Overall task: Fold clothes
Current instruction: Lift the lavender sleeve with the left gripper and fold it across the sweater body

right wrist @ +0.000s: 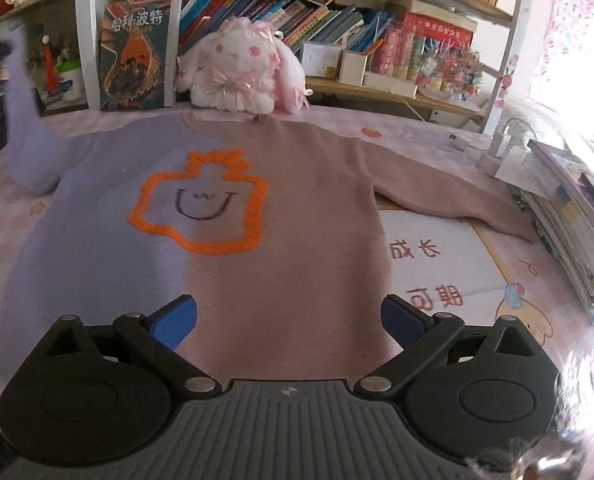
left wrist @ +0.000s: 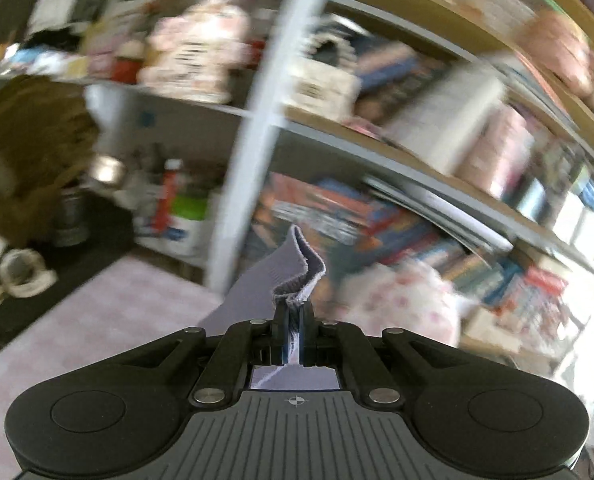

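A: We have the left gripper (left wrist: 293, 312) clamped on the ribbed cuff of the soft knitted sweater's sleeve (left wrist: 297, 276). The two black fingers are pressed together with the fabric pinched between them, and the cuff curls up just past the tips.

B: From our right wrist view the same sleeve rises off the table at the far left edge (right wrist: 19, 92), while the body of the pale pink-and-lilac knitted sweater (right wrist: 297, 216) lies flat, front up, on the pink cartoon-print tablecloth (right wrist: 529, 280). An orange fuzzy outline with a small smiling face (right wrist: 201, 204) sits on its chest.

A: And our right gripper (right wrist: 289, 316)?

B: Its blue-padded fingers (right wrist: 177, 320) stand wide apart over the sweater's lower hem, with nothing between them. We cannot tell whether they touch the cloth.

A: The other sleeve?

B: It lies stretched out to the right (right wrist: 457, 200), its end by a stack of books at the table's edge (right wrist: 577, 216). A white-and-pink plush rabbit (right wrist: 241, 68) sits just beyond the collar, beside a dark upright book with an orange cover picture (right wrist: 137, 52), in front of the bookshelf (right wrist: 377, 20).

A: Our left view is badly blurred; we make out only shelves of books (left wrist: 417, 120) and a corner of the pink table (left wrist: 117, 308).
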